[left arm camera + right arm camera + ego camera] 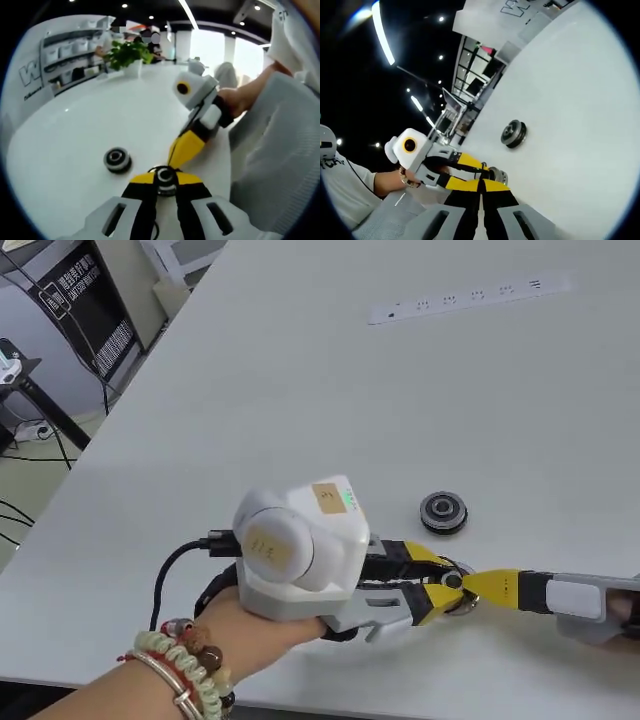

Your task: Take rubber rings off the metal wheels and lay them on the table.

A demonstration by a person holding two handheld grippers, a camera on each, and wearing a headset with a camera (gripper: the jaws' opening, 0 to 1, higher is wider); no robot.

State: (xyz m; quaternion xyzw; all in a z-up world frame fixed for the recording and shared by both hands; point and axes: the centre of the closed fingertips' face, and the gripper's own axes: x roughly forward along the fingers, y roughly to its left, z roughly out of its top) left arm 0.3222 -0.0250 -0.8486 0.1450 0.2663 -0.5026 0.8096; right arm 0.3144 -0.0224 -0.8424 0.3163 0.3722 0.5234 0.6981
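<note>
Held wheel: a small metal wheel (165,176) sits low over the near edge of the table (300,390), its dark rubber ring (157,172) not yet off.
Left gripper: the left gripper (455,590) has its yellow jaws clamped on the wheel from both sides, rim squarely between them.
Right gripper: the right gripper (481,181) comes in from the right with its jaws pressed together, tips touching the wheel's edge. Whether a lip of rubber is caught between them cannot be told.
Spare wheel: a second wheel (443,512) lies flat on the table just beyond the pair, ring on, apart from both grippers.
Far side: a white power strip (470,298) lies well away, out of the work.
Step in hand: likely the peel itself, with one gripper anchoring and the other working the ring.
Doing it well: keep the left clamp firm on metal, not on rubber, so the ring can slide. Take only the ring's edge with the right tips, then roll it off sideways rather than pulling straight out.
Risk: a hard tug may twist the wheel out of the clamp, or let the stretched ring snap off toward the table's near edge.
</note>
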